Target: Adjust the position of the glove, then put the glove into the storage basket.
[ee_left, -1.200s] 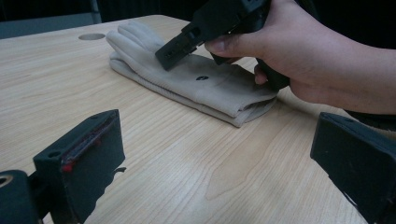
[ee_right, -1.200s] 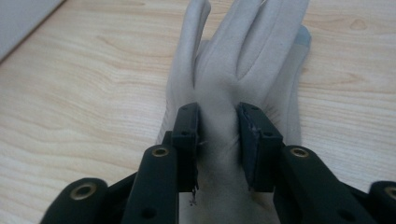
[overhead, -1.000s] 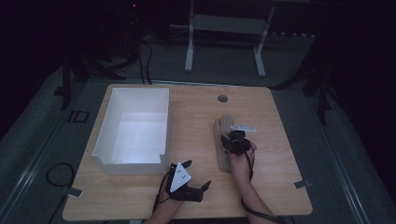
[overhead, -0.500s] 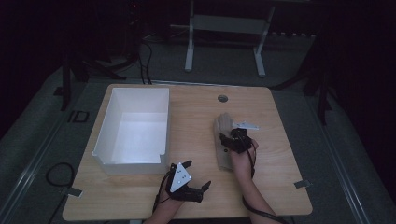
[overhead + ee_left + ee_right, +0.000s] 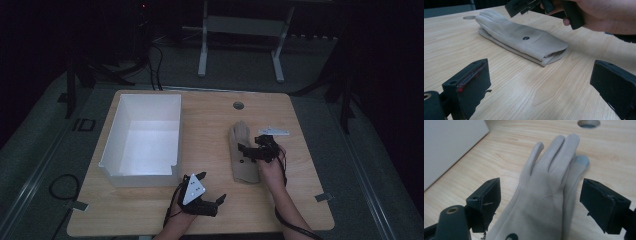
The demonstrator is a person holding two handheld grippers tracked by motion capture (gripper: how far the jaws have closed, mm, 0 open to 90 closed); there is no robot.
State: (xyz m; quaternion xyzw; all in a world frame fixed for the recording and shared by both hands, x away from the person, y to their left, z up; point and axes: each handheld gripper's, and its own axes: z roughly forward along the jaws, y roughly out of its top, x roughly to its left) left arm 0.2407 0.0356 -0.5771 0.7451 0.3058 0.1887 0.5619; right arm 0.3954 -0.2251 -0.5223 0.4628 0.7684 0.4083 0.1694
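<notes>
Currently a beige glove [image 5: 242, 154] lies flat on the wooden surface [image 5: 210, 125], to the right of the white box [image 5: 145, 137] and well apart from it, fingers pointed away from the person. The right tongs [image 5: 248, 152] are held just above the glove's middle; their jaws have just been opening and now stand wide, one on each side of the glove, with nothing pressed between the pads. The glove is judged to be freshly released rather than about to be lifted. The left tongs [image 5: 210, 187] are seen near the surface's front edge, jaws spread wide and empty, aimed toward the glove's cuff.

Step in hand, as judged: a let-go after the glove was laid or straightened. If the box is the goal, a fresh grip on the cuff or middle is called for, then a carry leftward over the box wall.

Hard to make out: whether a second glove is folded beneath the first, as layered edges at the cuff [image 5: 554, 53] suggest. Surroundings beyond the surface are lost in darkness
</notes>
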